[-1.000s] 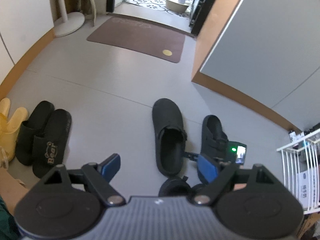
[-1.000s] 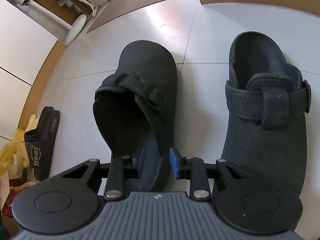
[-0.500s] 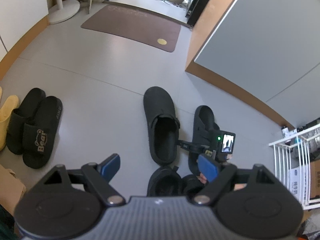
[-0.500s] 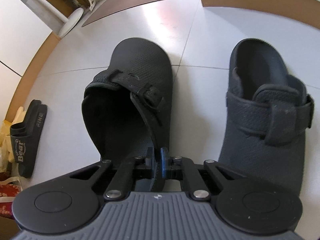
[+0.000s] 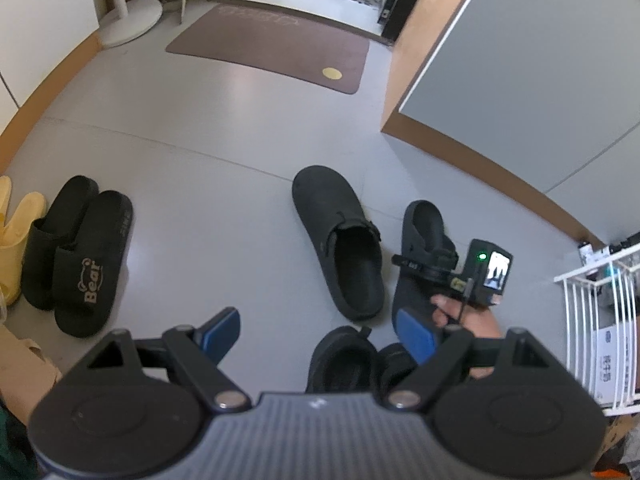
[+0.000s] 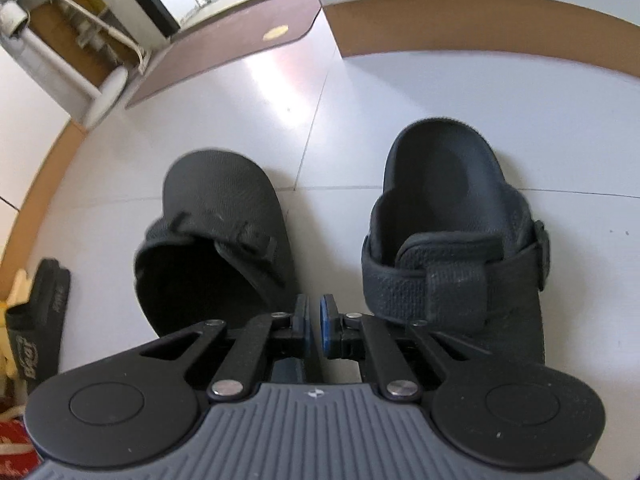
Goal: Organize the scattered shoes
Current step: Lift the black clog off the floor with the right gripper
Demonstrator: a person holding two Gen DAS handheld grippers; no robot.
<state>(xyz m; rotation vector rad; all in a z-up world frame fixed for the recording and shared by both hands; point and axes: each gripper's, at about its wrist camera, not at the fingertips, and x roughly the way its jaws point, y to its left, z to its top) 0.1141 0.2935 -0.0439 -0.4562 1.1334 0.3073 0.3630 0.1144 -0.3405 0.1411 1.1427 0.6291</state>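
Note:
Two black clogs lie side by side on the grey floor. The left clog (image 6: 216, 208) (image 5: 332, 216) points its toe away; the strapped right clog (image 6: 440, 184) (image 5: 426, 220) lies beside it. My right gripper (image 6: 315, 320) is shut, its blue pads pinched on the left clog's right rear rim. In the left wrist view a hand (image 5: 468, 316) holds that gripper over the right clog. My left gripper (image 5: 316, 334) hangs open above the floor with nothing between its fingers. A further dark pair of shoes (image 5: 344, 360) lies just under it.
Black "Bear" slides (image 5: 80, 256) and yellow slippers (image 5: 16, 232) lie at the left wall. A brown mat (image 5: 272, 48) lies ahead by a doorway, with a fan base (image 5: 128, 24) to its left. A wall corner with brown skirting (image 5: 460, 148) and a white wire rack (image 5: 596, 320) stand on the right.
The right jaws closed onto the left clog's rear rim, and its heel has swung toward the other clog. The left gripper stayed open and about where it was.

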